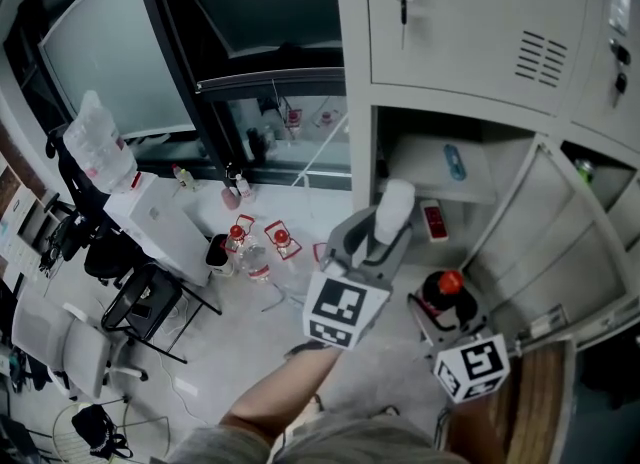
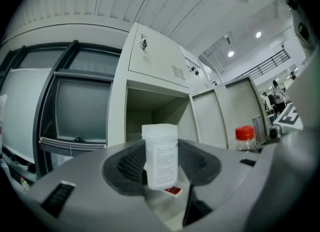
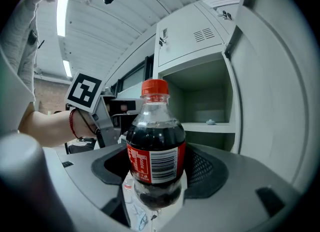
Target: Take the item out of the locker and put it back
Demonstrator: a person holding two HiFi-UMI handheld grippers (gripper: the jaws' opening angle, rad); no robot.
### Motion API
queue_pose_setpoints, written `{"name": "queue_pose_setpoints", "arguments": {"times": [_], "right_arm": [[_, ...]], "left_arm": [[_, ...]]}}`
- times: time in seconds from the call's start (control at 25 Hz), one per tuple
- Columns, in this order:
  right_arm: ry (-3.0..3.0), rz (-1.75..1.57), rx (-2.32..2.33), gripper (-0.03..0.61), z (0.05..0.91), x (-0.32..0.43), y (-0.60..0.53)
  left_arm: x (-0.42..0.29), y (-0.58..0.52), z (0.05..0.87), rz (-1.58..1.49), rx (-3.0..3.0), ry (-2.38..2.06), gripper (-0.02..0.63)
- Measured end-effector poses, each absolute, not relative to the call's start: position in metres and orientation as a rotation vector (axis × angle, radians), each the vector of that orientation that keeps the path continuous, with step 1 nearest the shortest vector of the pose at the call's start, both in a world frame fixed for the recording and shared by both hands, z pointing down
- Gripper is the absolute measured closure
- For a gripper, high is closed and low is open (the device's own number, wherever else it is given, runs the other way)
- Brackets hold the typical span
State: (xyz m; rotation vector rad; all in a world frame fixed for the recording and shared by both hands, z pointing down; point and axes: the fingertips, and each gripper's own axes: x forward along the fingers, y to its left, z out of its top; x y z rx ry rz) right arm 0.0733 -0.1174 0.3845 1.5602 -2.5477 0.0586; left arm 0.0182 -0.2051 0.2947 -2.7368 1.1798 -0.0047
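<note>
- The left gripper's (image 1: 386,234) dark ribbed pads (image 2: 131,163) were closed on a white plastic bottle (image 2: 160,152), which stood upright between them with its printed label facing the camera.
- The right gripper's (image 1: 442,324) jaws were clamped on the lower body of a cola bottle (image 3: 156,146) with a red cap (image 3: 154,87), also upright.
- Both bottles were outside the locker (image 2: 150,56). The white one was just in front of the open compartment (image 2: 150,112), and the cola bottle was beside it, nearer the person.
- Inside the compartment, a small red packet (image 1: 433,220) lay on the floor and a small blue object (image 1: 455,163) sat on the shelf (image 1: 425,180) above. The door (image 1: 545,242) hung open on the right.
- The frames did not settle whether the white bottle was coming out or going back. Its place at the mouth suited a return.
- To do that return well, the left gripper should travel level, with the bottle's top under the shelf edge and its base above the sill.
- The base should land flat on bare floor beside the red packet, not on it.
- The pads should part only once the bottle stood on its own, and the gripper should then back straight out so it did not tip the bottle.
- The right gripper should hold the cola bottle clear of that path and of the door.
</note>
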Motion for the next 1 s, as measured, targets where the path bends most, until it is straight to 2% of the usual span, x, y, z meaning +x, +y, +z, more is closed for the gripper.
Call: {"name": "queue_pose_setpoints", "arguments": {"times": [0.28,1.0], "right_arm": [[-2.540,0.050,1.580,0.267,0.379,0.064,-0.116],[-2.514,0.035,1.613,0.268,0.370,0.052,-0.110]], "left_arm": [[-0.002,-0.180,0.298,0.091,-2.801,1.165,0.416],[-0.040,-0.130,0.334,0.093,-2.902,1.146,0.416]]}}
